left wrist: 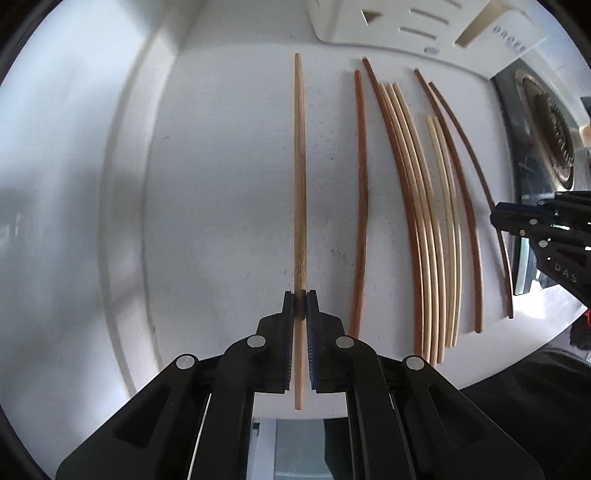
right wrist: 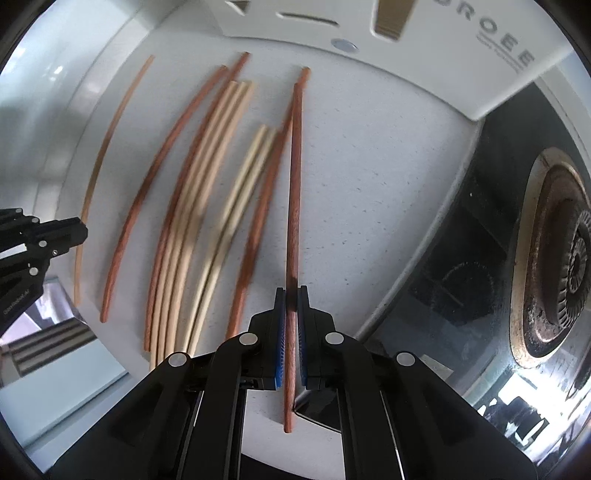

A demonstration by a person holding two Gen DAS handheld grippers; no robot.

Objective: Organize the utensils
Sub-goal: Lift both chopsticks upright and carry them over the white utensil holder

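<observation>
Right wrist: white box (right wrist: 461, 55) reads "ROEE" (cropped).

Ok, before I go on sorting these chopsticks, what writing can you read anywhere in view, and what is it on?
"ROEE": large grey letters on the white appliance at the back of the counter; the start of the word is cut off by the frame edge.
Smaller line under those letters: too small to read.
"DAS": white letters on the right gripper body, seen from the left wrist camera; the rest runs out of frame.
White print on the left gripper body: too blurred to read.

White counter (left wrist: 221, 184) bears chopsticks (left wrist: 424, 221), perhaps a white box (left wrist: 388, 22).
</observation>
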